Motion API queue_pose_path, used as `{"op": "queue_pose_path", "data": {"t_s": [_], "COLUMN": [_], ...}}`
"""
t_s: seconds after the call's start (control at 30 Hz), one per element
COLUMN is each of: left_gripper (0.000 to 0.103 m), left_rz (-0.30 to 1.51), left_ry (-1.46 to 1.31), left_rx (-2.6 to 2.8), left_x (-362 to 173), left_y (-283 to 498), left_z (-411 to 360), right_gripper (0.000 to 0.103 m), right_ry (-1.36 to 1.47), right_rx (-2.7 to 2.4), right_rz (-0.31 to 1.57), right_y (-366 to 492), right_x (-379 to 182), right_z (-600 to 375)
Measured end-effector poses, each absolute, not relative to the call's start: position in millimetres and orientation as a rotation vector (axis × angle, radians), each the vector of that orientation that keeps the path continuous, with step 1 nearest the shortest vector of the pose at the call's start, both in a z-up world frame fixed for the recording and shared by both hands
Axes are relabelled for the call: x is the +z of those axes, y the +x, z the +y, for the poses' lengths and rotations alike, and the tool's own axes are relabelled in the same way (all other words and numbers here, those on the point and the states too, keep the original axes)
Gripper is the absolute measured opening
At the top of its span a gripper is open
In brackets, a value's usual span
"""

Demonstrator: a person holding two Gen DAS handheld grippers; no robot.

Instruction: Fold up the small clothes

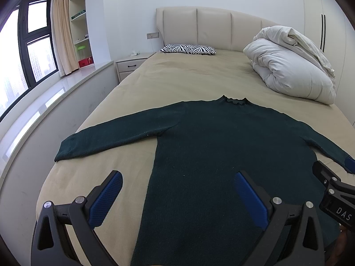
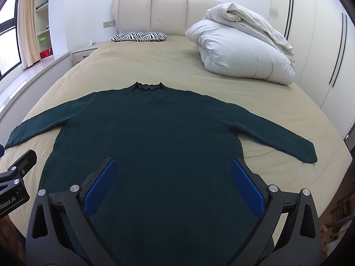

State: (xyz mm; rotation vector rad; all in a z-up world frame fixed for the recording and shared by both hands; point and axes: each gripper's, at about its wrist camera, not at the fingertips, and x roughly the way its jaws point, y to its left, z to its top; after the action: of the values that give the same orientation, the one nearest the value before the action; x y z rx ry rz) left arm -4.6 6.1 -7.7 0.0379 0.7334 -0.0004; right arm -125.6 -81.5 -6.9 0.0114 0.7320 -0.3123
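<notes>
A dark green long-sleeved sweater [image 1: 210,146] lies flat on the beige bed, collar toward the headboard, both sleeves spread out sideways; it also shows in the right wrist view [image 2: 155,133]. My left gripper [image 1: 177,186] is open and empty, hovering above the sweater's lower left body and side edge. My right gripper [image 2: 174,170] is open and empty, hovering above the lower middle of the sweater. The right gripper's body also shows at the edge of the left wrist view [image 1: 332,184], near the right sleeve's cuff.
The beige bed sheet [image 1: 177,77] stretches to a padded headboard [image 1: 199,28]. A zebra-print pillow [image 1: 188,49] lies at the head. A bundled white duvet [image 1: 290,64] sits at the far right. A nightstand [image 1: 131,65] and window ledge [image 1: 55,102] run along the left.
</notes>
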Motion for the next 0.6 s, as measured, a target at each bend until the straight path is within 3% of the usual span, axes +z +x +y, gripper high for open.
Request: {"op": "queue_pose_path", "data": {"t_s": [0.6], "left_gripper": [0.103], "left_rz": [0.74], "left_ry": [0.04], "left_rx": [-0.001], "left_x": [-9.4], "left_y": [-1.0], "left_z": [1.3], "right_gripper": [0.103], "right_ry": [0.012], "right_rx": [-0.31], "right_rz": [0.739], "right_y": [-126.0], "right_x": [-10.8], "right_z": [-82.1]}}
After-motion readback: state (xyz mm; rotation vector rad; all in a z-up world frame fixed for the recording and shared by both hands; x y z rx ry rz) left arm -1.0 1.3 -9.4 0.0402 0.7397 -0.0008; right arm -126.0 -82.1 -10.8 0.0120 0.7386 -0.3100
